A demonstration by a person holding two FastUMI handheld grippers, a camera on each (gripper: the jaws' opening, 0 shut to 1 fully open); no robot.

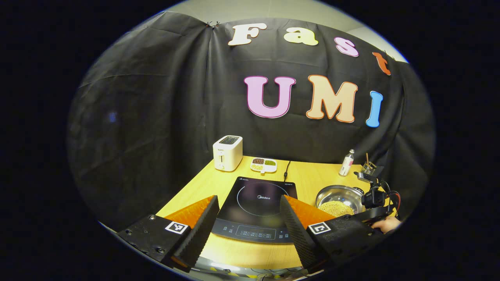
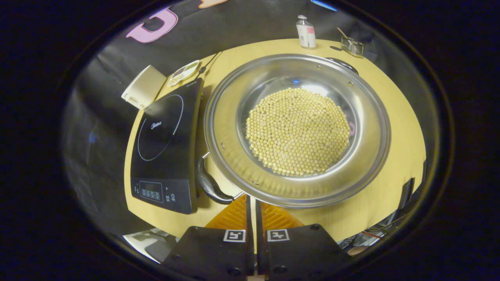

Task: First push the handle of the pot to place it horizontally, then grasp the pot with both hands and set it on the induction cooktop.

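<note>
- The pot [image 2: 297,128] was our landmark: a wide steel pan with a layer of pale beans [image 2: 299,130] in it, sitting on the wooden table [image 2: 394,128] just beside the induction cooktop [image 2: 166,148], not on it yet.
- Our right gripper [image 2: 252,205] sat right at the pot's near rim, fingers pulled in to a thin slit with nothing between them. We figured narrow tongs made sense for nudging rather than grabbing.
- The dark near handle [image 2: 211,183] hung at the rim on the cooktop side of that gripper, just beside its tip. We couldn't tell if they actually touched.
- A second handle [image 2: 343,62] peeked out at the pot's far rim.
- Our left gripper [image 1: 248,222] hung back over the cooktop, well apart from the pot, fingers spread wide and empty. Probably parked there until the two-handed lift.
- From the left gripper view the pot [image 1: 339,199] sat off to one side of the cooktop [image 1: 256,208], with the right gripper [image 1: 375,197] over it.
- Well behind the pot: a toaster [image 1: 227,153], a little snack tray [image 1: 263,164], a bottle [image 2: 306,33].
- Our guess: handle push was in hand, lift not started.
</note>
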